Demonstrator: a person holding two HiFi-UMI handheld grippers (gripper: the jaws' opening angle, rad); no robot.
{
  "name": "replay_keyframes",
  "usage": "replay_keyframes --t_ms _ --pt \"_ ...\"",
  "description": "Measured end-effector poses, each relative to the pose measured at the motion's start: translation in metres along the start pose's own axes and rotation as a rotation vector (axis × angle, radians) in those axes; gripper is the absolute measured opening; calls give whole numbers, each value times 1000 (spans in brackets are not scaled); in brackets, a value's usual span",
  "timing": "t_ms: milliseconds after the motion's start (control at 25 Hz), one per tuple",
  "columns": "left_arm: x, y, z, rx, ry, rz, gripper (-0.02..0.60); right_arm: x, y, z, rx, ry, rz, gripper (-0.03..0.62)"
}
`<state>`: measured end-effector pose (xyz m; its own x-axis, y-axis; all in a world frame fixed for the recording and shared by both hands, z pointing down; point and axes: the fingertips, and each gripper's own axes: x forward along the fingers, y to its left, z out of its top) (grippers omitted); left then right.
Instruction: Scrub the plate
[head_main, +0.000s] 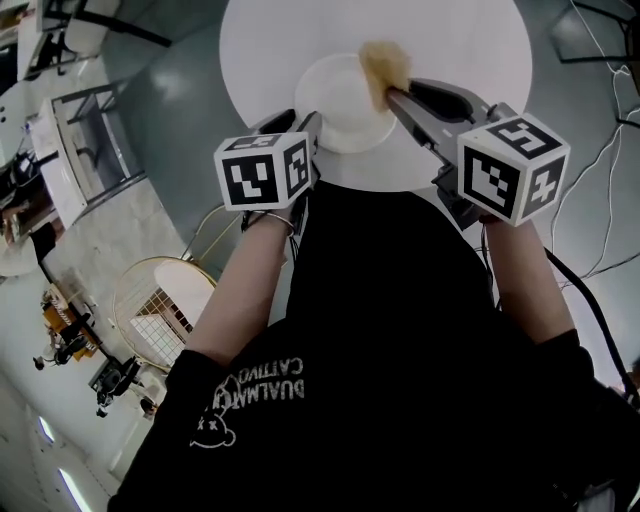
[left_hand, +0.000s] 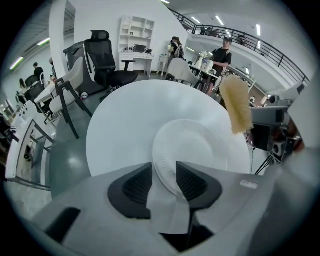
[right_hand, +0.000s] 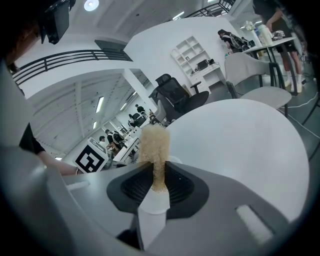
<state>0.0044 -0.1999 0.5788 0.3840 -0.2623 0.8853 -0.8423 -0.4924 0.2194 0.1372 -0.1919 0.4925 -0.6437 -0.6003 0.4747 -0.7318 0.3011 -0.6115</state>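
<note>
Open office, white counter's (head_main: 470, 60) near edge: my left gripper's (left_hand: 163, 182) jaws stand released round the plate (left_hand: 195, 145) rim; my right gripper's (right_hand: 157, 182) jaws clench a tan scrubber (right_hand: 154, 142).

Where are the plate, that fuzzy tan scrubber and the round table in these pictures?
plate (head_main: 338, 105), head view, on its bare middle.
scrubber (right_hand: 154, 142), right gripper view, on its fluffy upper part.
table (head_main: 470, 60), head view, on the bare top to the right of the plate.
</note>
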Motion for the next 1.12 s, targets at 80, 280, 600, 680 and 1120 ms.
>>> replay_keyframes --t_ms 80,280,600,680,1120 --pt "1 1 -1 16 3 8 149 -3 2 -1 1 -8 -8 78" --pt "-1 3 -3 22 1 10 140 -9 6 -2 6 -25 -51 78" --pt "-2 7 -6 33 -3 30 113 -7 16 4 7 -45 -132 78" --pt "-3 4 -4 29 5 26 109 -1 21 7 14 -46 -146 78" --pt "-14 11 -6 -44 45 -85 80 78 56 -18 -10 125 -233 77"
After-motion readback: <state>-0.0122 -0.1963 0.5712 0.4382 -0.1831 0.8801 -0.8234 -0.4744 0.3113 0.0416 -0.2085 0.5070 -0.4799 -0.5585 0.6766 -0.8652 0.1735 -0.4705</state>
